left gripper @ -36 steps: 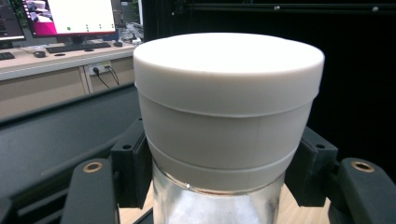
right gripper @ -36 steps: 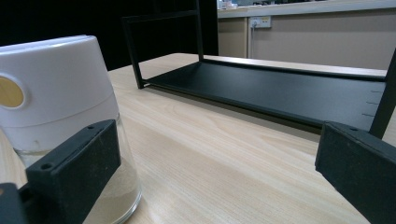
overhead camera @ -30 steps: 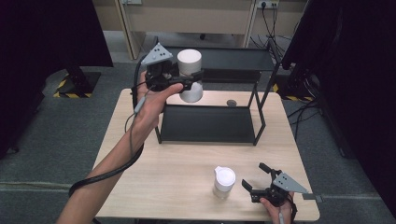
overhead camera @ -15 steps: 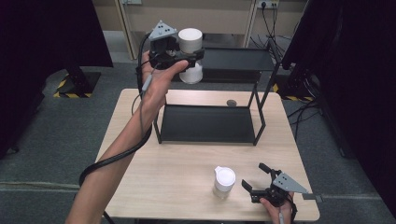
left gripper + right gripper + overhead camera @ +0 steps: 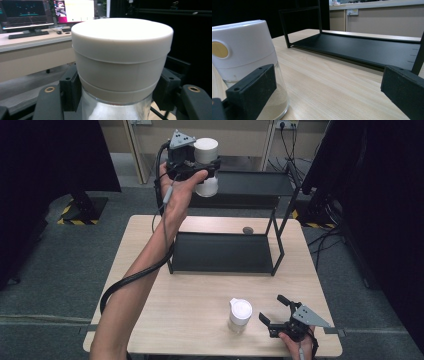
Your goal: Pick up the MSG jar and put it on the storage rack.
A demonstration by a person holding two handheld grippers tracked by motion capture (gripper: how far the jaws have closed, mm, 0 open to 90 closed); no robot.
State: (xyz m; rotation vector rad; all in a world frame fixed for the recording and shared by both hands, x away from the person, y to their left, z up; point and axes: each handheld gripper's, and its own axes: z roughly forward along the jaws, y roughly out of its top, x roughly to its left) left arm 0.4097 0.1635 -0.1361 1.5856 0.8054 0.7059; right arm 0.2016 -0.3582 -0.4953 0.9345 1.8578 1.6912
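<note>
My left gripper (image 5: 200,168) is raised high above the top shelf of the black rack (image 5: 235,251), shut on a glass jar with a white screw lid (image 5: 206,166). In the left gripper view the same jar (image 5: 122,62) stands upright between the two pads, clamped below its lid. My right gripper (image 5: 277,312) rests open near the table's front right edge, with nothing between its fingers. A second jar with a white flip-top cap (image 5: 240,314) stands on the table just left of it. That flip-top jar (image 5: 249,62) sits beside the left pad in the right gripper view, with pale powder at its bottom.
The black two-level rack stands across the back half of the wooden table (image 5: 200,320). A small dark round object (image 5: 247,230) lies on the table behind the rack's lower shelf. Black screens flank the table on both sides.
My left gripper has lifted the jar upward and away, from in front of the rack's top shelf to well above it. The right gripper has stayed put.
</note>
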